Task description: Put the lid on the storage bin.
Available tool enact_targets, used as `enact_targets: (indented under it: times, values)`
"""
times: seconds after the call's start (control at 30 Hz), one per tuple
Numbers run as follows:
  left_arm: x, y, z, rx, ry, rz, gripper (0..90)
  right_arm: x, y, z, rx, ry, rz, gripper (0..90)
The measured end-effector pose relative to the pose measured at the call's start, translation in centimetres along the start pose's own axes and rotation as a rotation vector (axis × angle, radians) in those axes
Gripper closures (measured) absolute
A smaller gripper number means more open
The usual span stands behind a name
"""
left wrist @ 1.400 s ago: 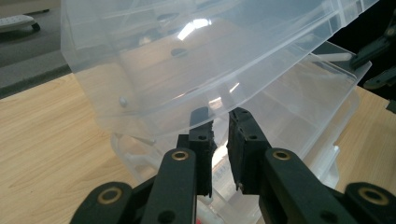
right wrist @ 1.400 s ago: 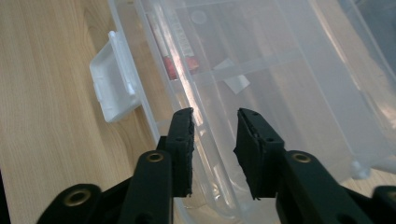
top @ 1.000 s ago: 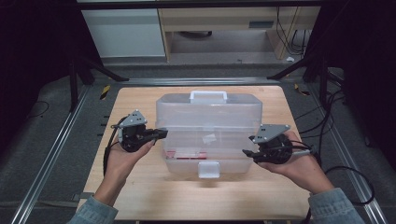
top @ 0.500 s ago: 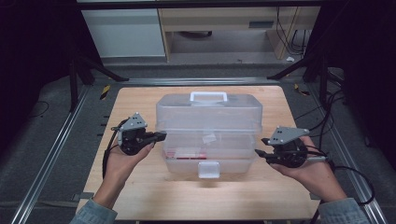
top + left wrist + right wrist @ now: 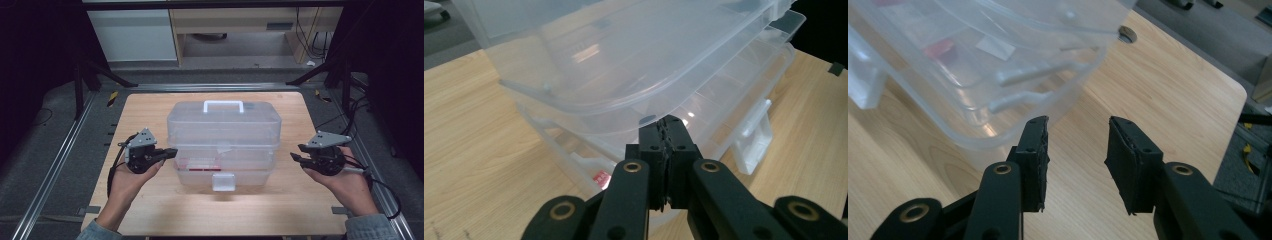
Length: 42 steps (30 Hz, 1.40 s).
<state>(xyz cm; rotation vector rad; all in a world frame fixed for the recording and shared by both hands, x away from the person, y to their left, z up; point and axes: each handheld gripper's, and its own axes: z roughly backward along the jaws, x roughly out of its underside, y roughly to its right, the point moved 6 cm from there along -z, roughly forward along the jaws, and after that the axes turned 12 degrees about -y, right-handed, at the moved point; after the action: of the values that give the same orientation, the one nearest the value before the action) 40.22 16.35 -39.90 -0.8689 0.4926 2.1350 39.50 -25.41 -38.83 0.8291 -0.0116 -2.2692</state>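
- Left gripper (image 5: 170, 152): the jaws are pressed fully together with nothing between them. In the left gripper view the closed tips (image 5: 667, 131) sit just under the overhanging edge of the box's upper section, at or very near the plastic; contact cannot be confirmed. This gripper has held its place over the last second.
- Clear plastic organizer box (image 5: 223, 145): it stands on the wooden tabletop (image 5: 150, 210), directly ahead of the left jaws and well off to the side of the right jaws. It is translucent and tiered, with a domed lid, a white carry handle (image 5: 223, 106) on top and a front latch tab (image 5: 223, 182). A red item (image 5: 197, 165) shows through the lower tier. The upper section appears slightly raised off the lower trays.
- Right gripper (image 5: 296, 153): it has moved outward, away from the box's end, compared with a second ago, when it was at the box wall. Its jaws have just been closing and now stand partly apart with only bare tabletop between them.
- Judgement: the right side is released; the left jaws seem placed to lift or steady the lid.
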Motion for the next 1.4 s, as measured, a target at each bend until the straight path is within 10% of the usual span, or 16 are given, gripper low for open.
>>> enact_targets:
  times: [0.37,0.93,1.4]
  values:
    - [0.3,1.4,0.0,0.004,-0.012,-0.048,88.8,1.7,1.3,-1.4,0.016,-0.055,-0.047,60.3]
    - [2.2,1.7,0.0,0.079,0.009,-0.016,89.1,2.9,1.0,-3.2,-0.007,-0.096,-0.056,59.2]
    - [3.7,0.0,0.8,0.028,-0.016,0.018,88.3,2.8,1.0,-3.8,-0.014,-0.109,-0.06,57.3]
